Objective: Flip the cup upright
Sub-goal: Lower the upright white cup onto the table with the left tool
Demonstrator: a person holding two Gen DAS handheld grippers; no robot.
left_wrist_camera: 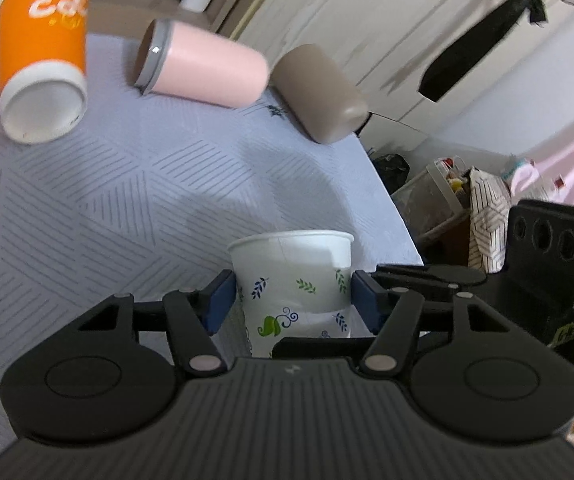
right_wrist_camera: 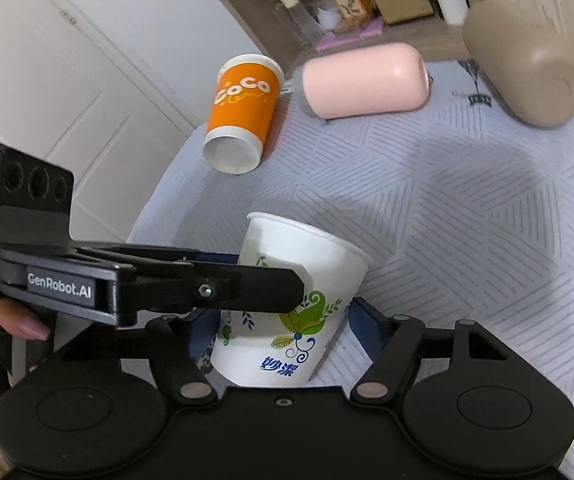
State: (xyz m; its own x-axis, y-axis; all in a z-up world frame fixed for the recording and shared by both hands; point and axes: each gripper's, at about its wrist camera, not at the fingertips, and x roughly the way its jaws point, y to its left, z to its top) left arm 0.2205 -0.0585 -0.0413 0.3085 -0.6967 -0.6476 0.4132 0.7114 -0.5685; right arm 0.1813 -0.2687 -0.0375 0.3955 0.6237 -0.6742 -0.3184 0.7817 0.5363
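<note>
So this looks like the tail end of the flip on the white paper cup [left_wrist_camera: 292,280], the one with the little leaf print: its mouth is already facing up, and my guess is the only thing left for this cup is setting it down square on the lavender tablecloth [left_wrist_camera: 99,200] and letting go. Going left to right in the left wrist view: the orange cup [left_wrist_camera: 43,56] is lying on its side at the far left with its bottom end toward the camera, then the pink tumbler [left_wrist_camera: 203,66] is on its side, then the taupe tumbler [left_wrist_camera: 321,94] is tipped over near the table edge, all well apart from the action. The left gripper [left_wrist_camera: 293,300] has its blue pads pressed on both sides of the white cup, so it's clamped on it, cup sitting near upright between the fingers. In the right wrist view the cup leans a bit to the right. The right gripper [right_wrist_camera: 283,320] straddles the same cup, but its right pad stands just clear of the wall and the left one is hidden behind the other tool, so I can't tell if it's actually gripping. Whether the base is touching the cloth is hidden too. Next move probably wants a gentle release, since thin paper crushes easily and the cup could tip, then on to the three lying down.
</note>
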